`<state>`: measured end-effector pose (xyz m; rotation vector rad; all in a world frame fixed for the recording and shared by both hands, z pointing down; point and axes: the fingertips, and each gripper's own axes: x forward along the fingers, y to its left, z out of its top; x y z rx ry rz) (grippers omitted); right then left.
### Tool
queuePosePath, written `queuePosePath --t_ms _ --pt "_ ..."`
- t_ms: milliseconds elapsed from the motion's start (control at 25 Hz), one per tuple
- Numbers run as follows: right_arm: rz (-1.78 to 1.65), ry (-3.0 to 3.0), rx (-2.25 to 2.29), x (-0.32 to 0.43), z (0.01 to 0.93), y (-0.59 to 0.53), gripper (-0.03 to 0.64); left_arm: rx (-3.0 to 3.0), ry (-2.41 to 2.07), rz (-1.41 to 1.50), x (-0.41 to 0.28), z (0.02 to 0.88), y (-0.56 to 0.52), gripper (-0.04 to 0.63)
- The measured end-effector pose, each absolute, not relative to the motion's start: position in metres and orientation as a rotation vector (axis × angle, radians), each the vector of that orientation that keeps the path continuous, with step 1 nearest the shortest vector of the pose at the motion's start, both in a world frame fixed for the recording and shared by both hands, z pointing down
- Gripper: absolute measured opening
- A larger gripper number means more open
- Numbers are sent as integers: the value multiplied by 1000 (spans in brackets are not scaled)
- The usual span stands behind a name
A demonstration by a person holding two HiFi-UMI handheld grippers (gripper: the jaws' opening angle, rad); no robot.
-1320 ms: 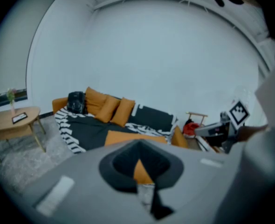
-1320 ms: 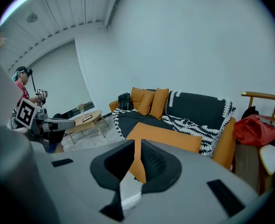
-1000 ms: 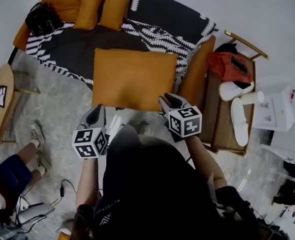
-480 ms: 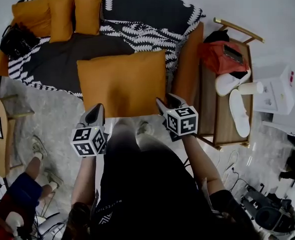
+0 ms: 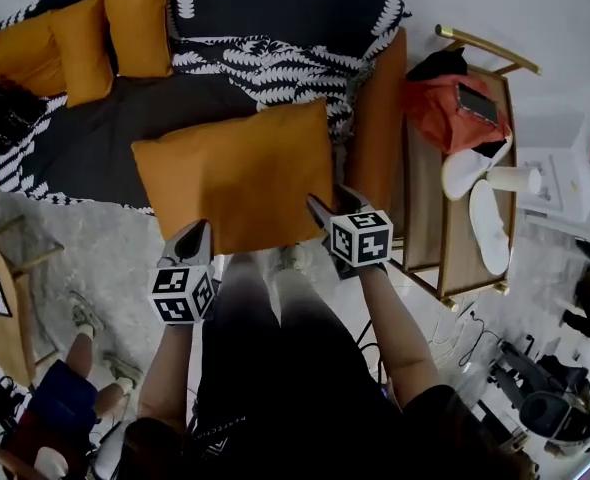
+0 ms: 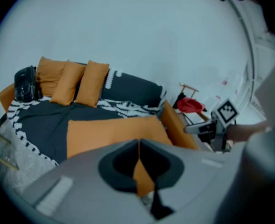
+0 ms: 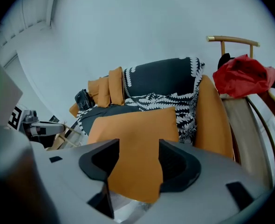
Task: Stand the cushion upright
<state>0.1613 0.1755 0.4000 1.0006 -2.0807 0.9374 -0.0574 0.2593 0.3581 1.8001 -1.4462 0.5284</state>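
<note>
A large orange cushion lies flat on the dark sofa seat, also shown in the left gripper view and the right gripper view. My left gripper is at the cushion's near edge toward its left corner, jaws shut with nothing between them. My right gripper is at the near edge by the right corner. Its jaws have just been opening and stand apart. The cushion shows through the gap, and the pads do not press on it.
Three smaller orange cushions lean at the sofa's back left beside a black bag. An orange armrest stands right of the cushion. Past it, a wooden rack holds red cloth and white slippers. Another person sits at lower left.
Both grippers have come down and forward to the cushion's near edge. The right gripper's jaws have spread apart. The left jaws stay shut.
</note>
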Motion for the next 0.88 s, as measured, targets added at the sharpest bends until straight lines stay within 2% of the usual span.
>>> queuePosePath --t_ms 520,880 --pt "1041 -2003 1154 155 441 128 272 1903 -1288 605 -58 394 200 12" --pt "1132 -2002 1251 154 467 66 279 1842 -1350 604 -50 406 175 12"
